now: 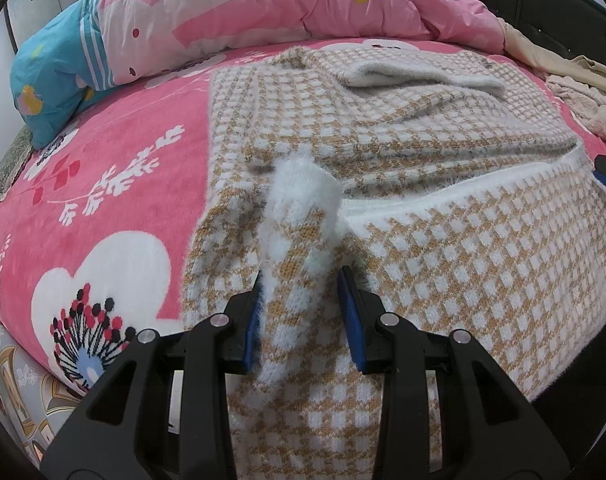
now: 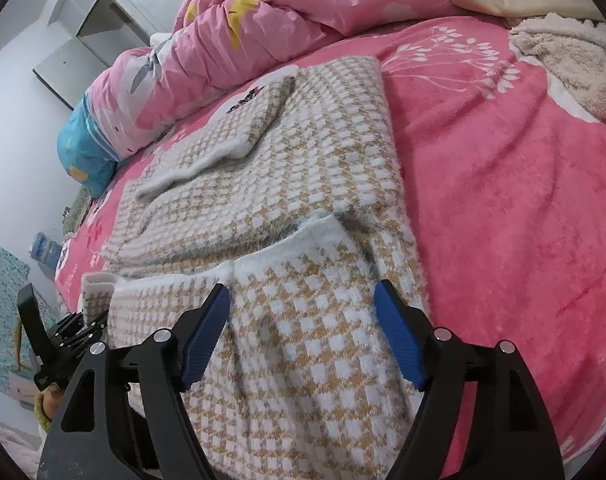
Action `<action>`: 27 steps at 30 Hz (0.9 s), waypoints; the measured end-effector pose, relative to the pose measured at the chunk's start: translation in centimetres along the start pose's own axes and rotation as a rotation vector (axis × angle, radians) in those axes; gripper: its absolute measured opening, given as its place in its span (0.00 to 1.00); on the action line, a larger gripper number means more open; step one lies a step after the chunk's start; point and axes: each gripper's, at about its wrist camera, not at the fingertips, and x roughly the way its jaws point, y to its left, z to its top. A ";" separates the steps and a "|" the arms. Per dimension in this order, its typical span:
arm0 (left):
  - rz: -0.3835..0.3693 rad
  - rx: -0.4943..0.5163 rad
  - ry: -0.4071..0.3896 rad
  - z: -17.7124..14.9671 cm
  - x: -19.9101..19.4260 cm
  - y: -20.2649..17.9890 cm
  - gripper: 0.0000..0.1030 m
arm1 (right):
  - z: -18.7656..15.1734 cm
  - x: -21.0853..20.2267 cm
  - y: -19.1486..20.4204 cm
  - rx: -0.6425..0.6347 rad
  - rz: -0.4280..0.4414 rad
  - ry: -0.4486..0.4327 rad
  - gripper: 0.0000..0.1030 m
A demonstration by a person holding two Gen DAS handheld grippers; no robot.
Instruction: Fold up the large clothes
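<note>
sweater [image 1: 443,264] lay on the pink blanket [image 1: 115,184], sleeves folded across its chest, hem end turned up toward the collar and nearest both claws. left gripper [image 1: 299,308]: jaws parted, a fuzzy fold of hem standing between them, brushing one pad [image 1: 251,320]; not clamped, as far as i could judge. right gripper [image 2: 303,332]: jaws wide apart over the hem flap, holding nothing.

risks, judged: the left fold was loose and could slip out or slump if the jaws closed late or lifted early. the knit was fluffy and layered, so a deep bite might catch the layer beneath and drag the folded sleeves askew. uneven lift between hands would skew the fold line.

left view showed the pinched fold. right view showed the sweater's far side edge, the left gripper beside the hem, and the quilt [image 2: 263,20] beyond the collar.
</note>
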 end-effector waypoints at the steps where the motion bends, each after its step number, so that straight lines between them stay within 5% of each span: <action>1: 0.000 0.000 0.001 0.0 0.0 0.0 0.32 | 0.0 0.0 0.0 0.001 0.001 0.000 0.71; 14: -0.002 -0.007 -0.002 0.0 -0.1 0.1 0.34 | 0.0 0.3 0.1 -0.004 -0.007 0.002 0.71; 27: -0.014 -0.050 -0.013 -0.2 -0.1 1.1 0.47 | 0.0 0.3 0.4 -0.012 -0.039 0.001 0.71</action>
